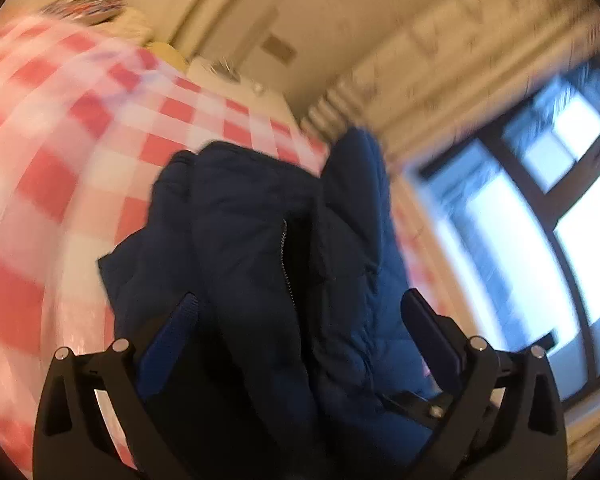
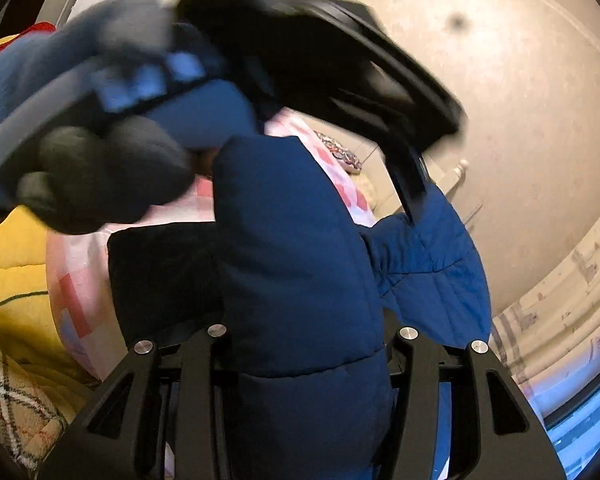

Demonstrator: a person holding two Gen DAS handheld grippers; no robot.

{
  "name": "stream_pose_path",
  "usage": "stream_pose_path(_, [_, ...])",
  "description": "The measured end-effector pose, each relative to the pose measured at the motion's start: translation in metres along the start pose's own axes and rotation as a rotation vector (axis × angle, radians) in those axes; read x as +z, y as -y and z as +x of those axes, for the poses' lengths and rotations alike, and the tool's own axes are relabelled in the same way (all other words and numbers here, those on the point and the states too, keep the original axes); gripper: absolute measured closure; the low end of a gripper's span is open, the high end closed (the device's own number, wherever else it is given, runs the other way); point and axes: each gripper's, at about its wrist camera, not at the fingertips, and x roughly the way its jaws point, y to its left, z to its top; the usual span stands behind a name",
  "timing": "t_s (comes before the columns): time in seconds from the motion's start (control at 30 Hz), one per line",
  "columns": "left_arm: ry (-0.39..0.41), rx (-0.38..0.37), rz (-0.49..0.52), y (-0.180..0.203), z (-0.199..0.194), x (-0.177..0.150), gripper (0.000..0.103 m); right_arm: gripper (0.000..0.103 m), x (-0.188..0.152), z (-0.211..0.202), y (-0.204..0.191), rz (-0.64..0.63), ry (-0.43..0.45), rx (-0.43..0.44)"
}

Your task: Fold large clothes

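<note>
A navy padded jacket [image 1: 260, 232] with a zipper [image 1: 286, 256] hangs bunched above the red-and-white checked cover [image 1: 80, 140]. My left gripper [image 1: 300, 304] is shut on a thick bundle of it that fills the gap between both fingers. In the right wrist view a thick fold of the jacket [image 2: 296, 260] stands between the jaws of my right gripper [image 2: 300, 320] and hides the fingertips. My left gripper [image 2: 412, 196] shows there too, up high, pinching a brighter blue quilted part [image 2: 432, 268]. A gloved hand [image 2: 100, 176] holds it.
A yellow quilt [image 2: 16, 280] and a plaid cushion [image 2: 16, 408] lie at the left of the checked cover [image 2: 76, 292]. A large window [image 1: 540, 220] is on the right. White cabinet doors [image 1: 220, 20] and a radiator [image 1: 340, 104] stand beyond the cover.
</note>
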Motion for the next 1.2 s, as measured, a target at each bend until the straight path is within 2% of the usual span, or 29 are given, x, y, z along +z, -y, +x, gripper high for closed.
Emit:
stream_pose_path(0.1, [-0.122,0.052,0.037,0.009,0.035,0.017,0.003,0.054,-0.002,-0.005,-0.004,0.006,0.01,0.008])
stream_pose_path(0.17, [-0.159,0.086,0.045,0.013,0.051,0.028,0.003,0.049,-0.003,-0.007,-0.005,0.004,0.01,0.018])
stream_pose_path(0.23, [-0.154,0.117,0.09,0.02,0.057,0.033,0.029,0.039,-0.003,-0.01,-0.004,0.0,0.011,0.012])
stream_pose_path(0.27, [-0.158,0.106,0.109,0.024,0.058,0.033,0.061,0.029,-0.004,-0.015,-0.004,-0.008,0.011,0.017])
stream_pose_path(0.3, [-0.152,0.086,0.09,0.025,0.057,0.032,0.069,0.012,-0.007,-0.023,-0.003,-0.019,0.018,0.053])
stream_pose_path(0.37, [-0.12,0.092,0.095,0.027,0.053,0.028,0.074,0.012,-0.022,-0.043,0.004,-0.013,0.028,0.043])
stream_pose_path(0.5, [-0.084,0.094,0.069,0.023,0.045,0.021,0.076,0.011,-0.069,-0.067,0.027,0.093,-0.035,0.035])
stream_pose_path(0.63, [-0.065,0.08,0.041,0.032,0.039,0.024,0.079,0.011,-0.119,-0.049,0.055,0.229,-0.159,0.026])
stream_pose_path(0.73, [-0.034,0.086,0.053,0.049,0.032,0.025,0.082,0.012,-0.128,-0.045,0.054,0.266,-0.166,0.012])
stream_pose_path(0.83, [0.016,0.098,0.096,0.069,0.018,0.023,0.085,0.012,-0.125,-0.051,0.066,0.291,-0.125,-0.072])
stream_pose_path(0.9, [0.056,0.088,0.125,0.081,0.0,0.022,0.087,0.013,-0.128,-0.042,0.063,0.277,-0.168,-0.066])
stream_pose_path(0.93, [0.071,0.079,0.132,0.084,-0.007,0.021,0.088,0.013,-0.131,-0.033,0.055,0.251,-0.219,-0.065])
stream_pose_path(1.0, [0.103,0.069,0.156,0.087,-0.022,0.02,0.088,0.013,-0.141,-0.028,0.048,0.278,-0.227,-0.035])
stream_pose_path(1.07, [0.113,0.061,0.152,0.07,-0.033,0.014,0.089,0.013,-0.143,-0.027,0.053,0.298,-0.235,-0.014])
stream_pose_path(1.17, [0.104,0.11,0.082,0.014,-0.023,-0.002,0.087,0.013,-0.142,-0.025,0.053,0.3,-0.239,-0.007])
stream_pose_path(1.2, [0.09,0.091,0.044,-0.01,-0.015,-0.008,0.085,0.013,-0.14,-0.024,0.058,0.307,-0.241,-0.001])
